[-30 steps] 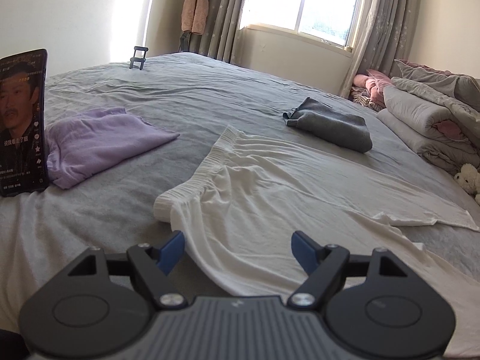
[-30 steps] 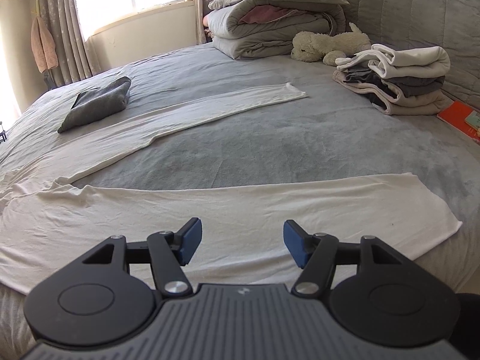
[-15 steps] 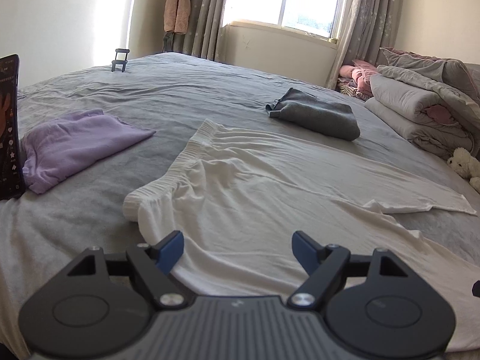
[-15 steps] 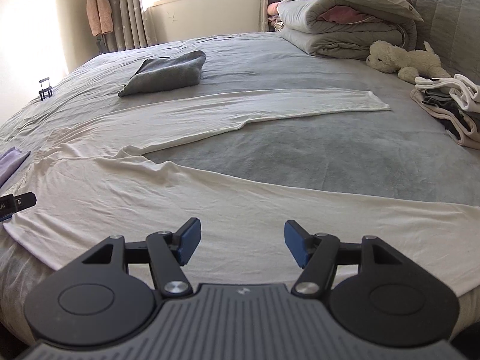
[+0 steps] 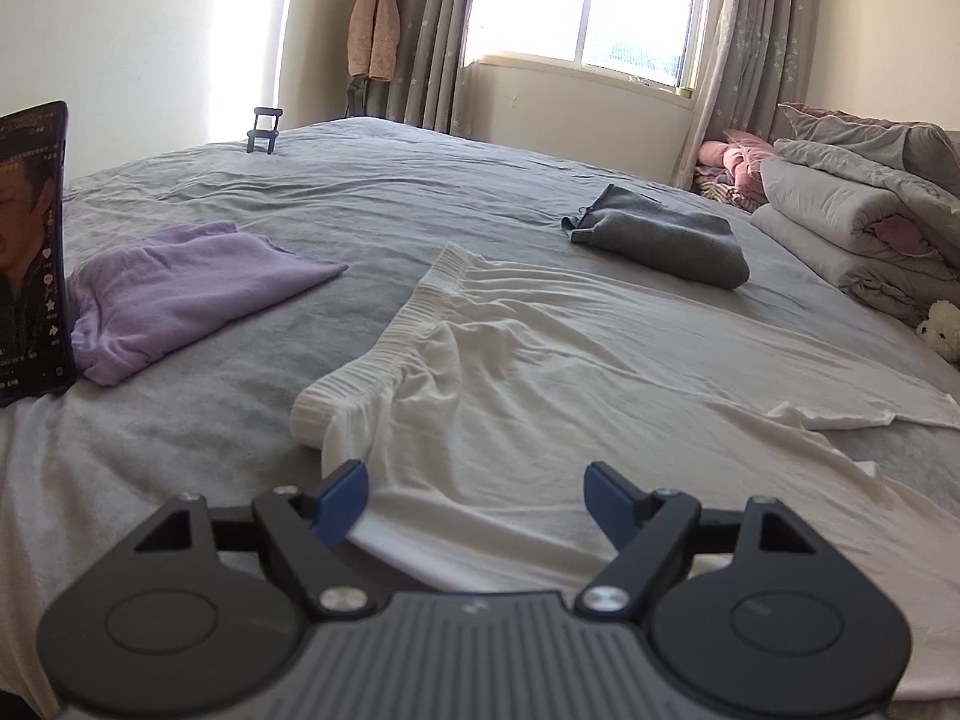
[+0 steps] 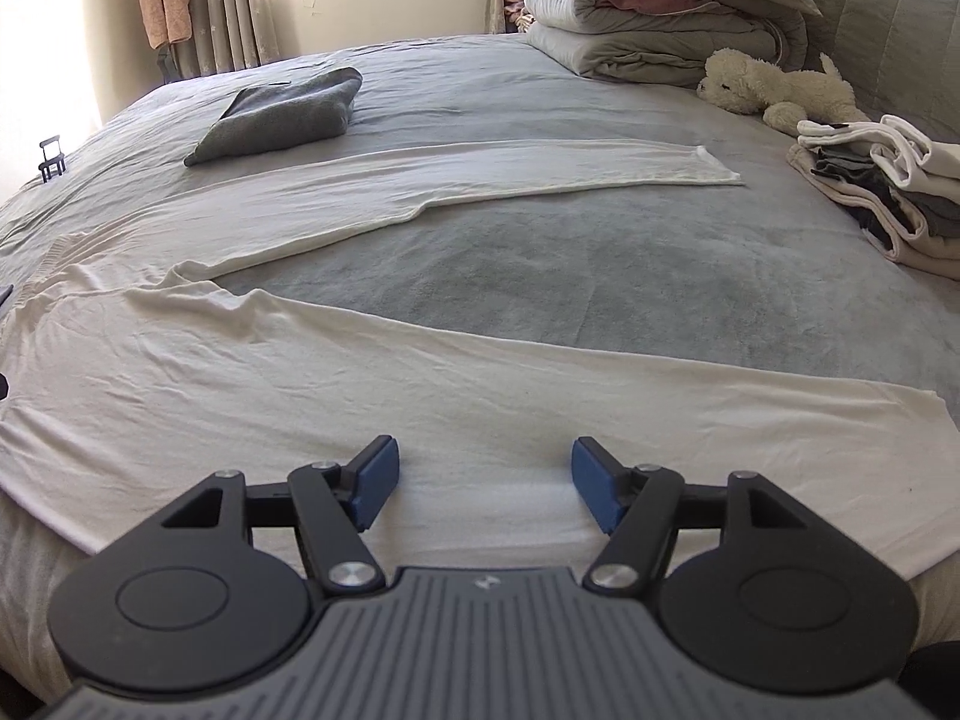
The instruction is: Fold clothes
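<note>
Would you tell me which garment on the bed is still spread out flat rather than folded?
The white trousers, legs spread flat before both open grippers. The purple garment and grey garment lie folded.

The left gripper point(image 5: 477, 495) is held low and level, its jaws spread wide with nothing between the blue pads point(image 5: 343, 501) — empty. The right gripper point(image 6: 483, 483) sits in the same pose, jaws equally wide, blue pads point(image 6: 591, 489) bare and gripping nothing.
</note>
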Demonstrator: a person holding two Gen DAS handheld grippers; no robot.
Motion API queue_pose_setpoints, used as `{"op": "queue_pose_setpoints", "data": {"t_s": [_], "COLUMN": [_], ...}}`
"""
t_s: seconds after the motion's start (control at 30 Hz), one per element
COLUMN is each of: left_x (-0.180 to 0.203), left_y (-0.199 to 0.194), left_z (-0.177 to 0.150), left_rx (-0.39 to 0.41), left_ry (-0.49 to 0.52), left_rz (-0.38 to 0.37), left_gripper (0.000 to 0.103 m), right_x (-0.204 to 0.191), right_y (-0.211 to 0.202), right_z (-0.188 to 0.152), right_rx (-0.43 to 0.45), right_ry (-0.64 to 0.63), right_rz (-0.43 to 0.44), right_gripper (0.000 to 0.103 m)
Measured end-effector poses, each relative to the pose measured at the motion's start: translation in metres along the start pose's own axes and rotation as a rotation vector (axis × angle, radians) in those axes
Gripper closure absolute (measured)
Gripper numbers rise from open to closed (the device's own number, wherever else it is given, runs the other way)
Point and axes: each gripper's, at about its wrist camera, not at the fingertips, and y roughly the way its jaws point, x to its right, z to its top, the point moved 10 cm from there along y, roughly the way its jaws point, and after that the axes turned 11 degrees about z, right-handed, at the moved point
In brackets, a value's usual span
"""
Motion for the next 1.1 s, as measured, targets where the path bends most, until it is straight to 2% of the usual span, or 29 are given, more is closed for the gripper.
{"op": "queue_pose_setpoints", "data": {"t_s": [0.23,0.7,1.1], "left_x": [-0.009,0.001,0.028], "left_y": [-0.002,-0.001,0.008], "left_z": [0.015,0.043,0.094], "left_rx": [-0.002,-0.001,0.034], "left_ry": [-0.041,-0.037,0.009], "left_rz": [0.005,-0.036,-0.112], "left_gripper": [0.022,0.021,0.02], "right_x": [0.004,-0.013,-0.031], "right_y": [0.0,-0.006,-0.012], "right_z": [0.009,0.032,0.054], "right_rx": [-0.006,0.013,0.055], "right_ry": [0.007,-0.021,-0.068], "right_rz": [-0.016,0.006,0.018], "right_gripper": [0.035,0.034,0.033]}}
